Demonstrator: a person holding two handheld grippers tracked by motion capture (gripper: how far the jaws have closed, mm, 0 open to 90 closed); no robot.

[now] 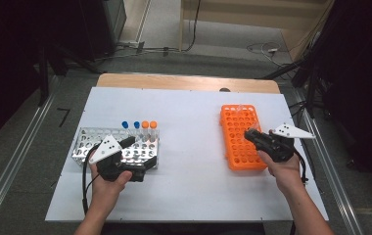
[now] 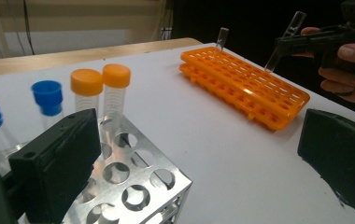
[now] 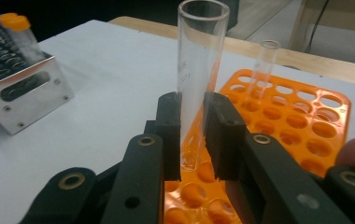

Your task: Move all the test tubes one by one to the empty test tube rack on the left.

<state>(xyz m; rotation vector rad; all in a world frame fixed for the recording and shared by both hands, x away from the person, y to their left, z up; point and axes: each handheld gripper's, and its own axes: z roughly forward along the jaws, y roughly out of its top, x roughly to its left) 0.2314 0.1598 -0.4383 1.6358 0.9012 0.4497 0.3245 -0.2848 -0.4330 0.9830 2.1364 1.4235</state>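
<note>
Clamping a clear glass tube [image 3: 195, 70] at centre frame, the right hand-held gripper [image 3: 194, 135] hovers over the orange rack [image 3: 306, 116]. One tube [image 3: 263, 65] already stands there; this one awaits a hole. The left hand-held gripper [image 2: 189, 154] gapes empty by the metal rack [image 2: 138, 186]. The held tube's bottom is half hidden.

Clamped a clear glass tube [image 3: 196, 70] between the right gripper [image 3: 194, 135] pads, upright above the orange rack [image 3: 301, 121]. Saw a second tube [image 3: 262, 67] standing in that rack's far holes, and a metal rack [image 3: 24, 88] well left of it.
</note>
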